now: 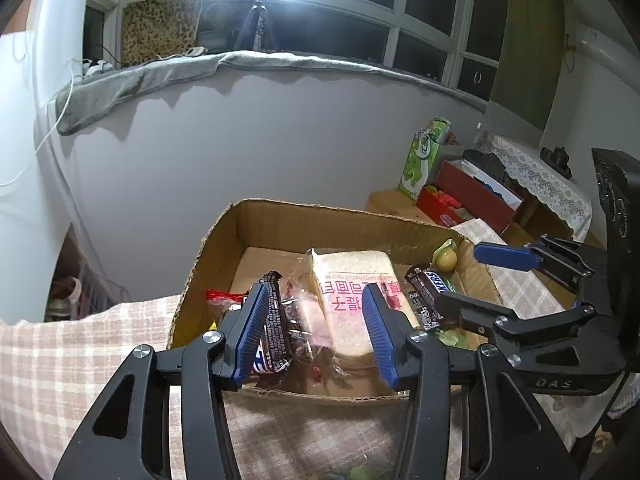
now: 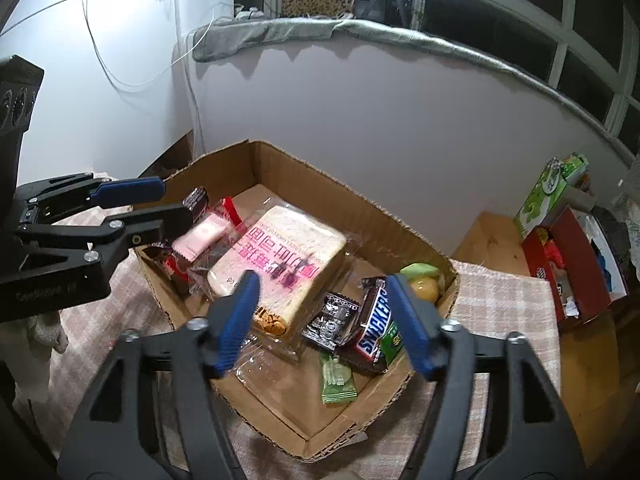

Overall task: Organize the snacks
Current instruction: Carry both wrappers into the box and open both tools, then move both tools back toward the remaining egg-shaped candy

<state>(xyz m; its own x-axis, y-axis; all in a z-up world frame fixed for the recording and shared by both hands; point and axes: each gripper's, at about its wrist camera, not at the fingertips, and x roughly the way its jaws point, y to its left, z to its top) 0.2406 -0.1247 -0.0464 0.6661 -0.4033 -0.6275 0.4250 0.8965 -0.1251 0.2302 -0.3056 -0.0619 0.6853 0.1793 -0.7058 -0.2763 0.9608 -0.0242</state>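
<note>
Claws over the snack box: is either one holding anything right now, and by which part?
Nothing is held. The left claw and right claw are both open above the cardboard box.

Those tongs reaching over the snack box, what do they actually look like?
Both the left tongs and right tongs are black plastic frames with triangular cut-outs and silver screws. Each finger ends in a ribbed blue pad. Faint embossed lettering marks the bodies. No cables or sleeves show.
</note>
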